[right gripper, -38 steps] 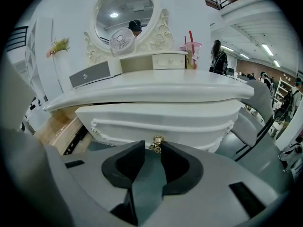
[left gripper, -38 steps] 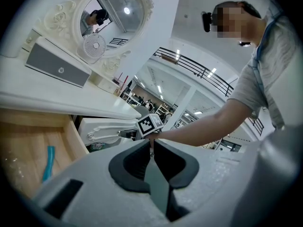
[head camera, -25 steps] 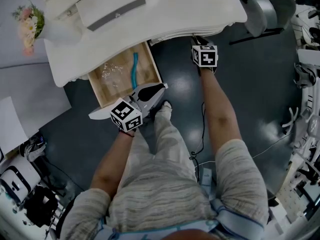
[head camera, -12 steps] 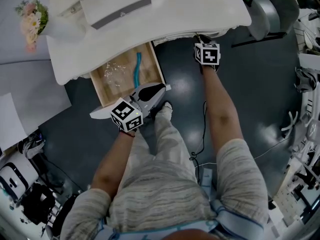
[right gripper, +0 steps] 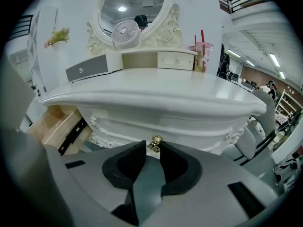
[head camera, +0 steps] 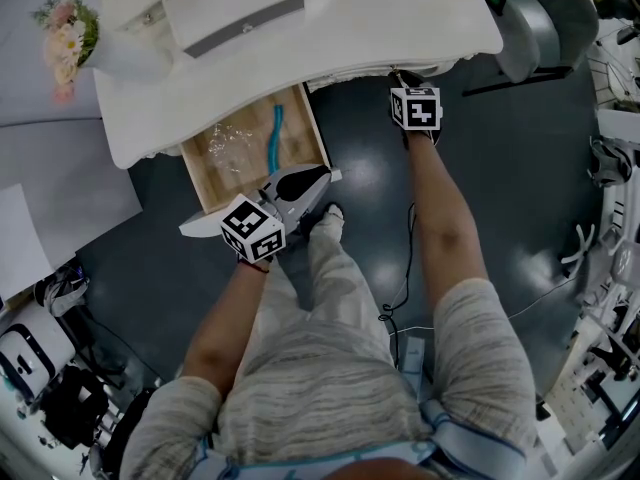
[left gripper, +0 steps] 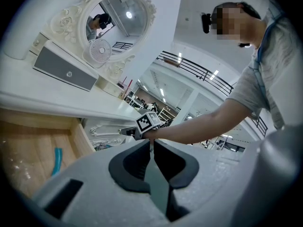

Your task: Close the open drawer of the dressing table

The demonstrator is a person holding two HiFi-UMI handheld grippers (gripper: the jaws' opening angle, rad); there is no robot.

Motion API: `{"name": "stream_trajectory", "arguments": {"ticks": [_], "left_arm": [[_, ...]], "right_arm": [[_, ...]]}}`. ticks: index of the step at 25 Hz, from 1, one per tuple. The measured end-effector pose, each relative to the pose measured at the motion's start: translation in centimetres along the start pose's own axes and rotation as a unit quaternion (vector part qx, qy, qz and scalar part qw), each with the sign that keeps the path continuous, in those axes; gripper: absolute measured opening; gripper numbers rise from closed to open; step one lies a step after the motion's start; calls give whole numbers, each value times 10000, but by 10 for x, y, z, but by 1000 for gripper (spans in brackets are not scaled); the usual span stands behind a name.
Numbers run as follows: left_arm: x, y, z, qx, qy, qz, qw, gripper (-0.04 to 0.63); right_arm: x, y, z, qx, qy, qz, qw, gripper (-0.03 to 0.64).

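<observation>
Clearly, the drawer (head camera: 296, 128) hangs open beneath the dressing table (head camera: 380, 18); I have not yet closed it. My left gripper (head camera: 325, 176), jaws together and empty, hovers at the drawer's front. My right gripper (right gripper: 152, 148), jaws apart though just narrowing, loosely brackets a brass knob (right gripper: 155, 139) right of the drawer.

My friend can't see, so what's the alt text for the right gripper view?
The right gripper has a brass knob on the white dressing table between its jaw tips, which have just been closing. An open wooden drawer sticks out at left.
</observation>
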State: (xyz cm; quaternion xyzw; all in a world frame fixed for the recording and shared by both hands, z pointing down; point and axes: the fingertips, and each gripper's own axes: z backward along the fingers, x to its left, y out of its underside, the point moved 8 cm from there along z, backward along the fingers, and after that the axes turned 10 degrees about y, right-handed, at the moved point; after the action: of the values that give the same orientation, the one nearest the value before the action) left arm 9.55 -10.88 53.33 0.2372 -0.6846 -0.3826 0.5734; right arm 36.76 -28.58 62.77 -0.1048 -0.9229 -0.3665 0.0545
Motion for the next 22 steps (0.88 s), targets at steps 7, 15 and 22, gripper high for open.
{"name": "stream_trajectory", "arguments": {"ticks": [7,15,22], "left_arm": [[-3,-5,8,-72,-64,-62,9999,35],[-13,-17,22,-134,-76,-187,9997,36],[-23,-31,50,-133,-179,-352,9991,36]], "right_arm": [[6,-7,13,-61,-108,171,9998,89],[20,-15,48,-337,-174,80,9992,89],[38,-23,100,-797,-366,-103,9961,89]]}}
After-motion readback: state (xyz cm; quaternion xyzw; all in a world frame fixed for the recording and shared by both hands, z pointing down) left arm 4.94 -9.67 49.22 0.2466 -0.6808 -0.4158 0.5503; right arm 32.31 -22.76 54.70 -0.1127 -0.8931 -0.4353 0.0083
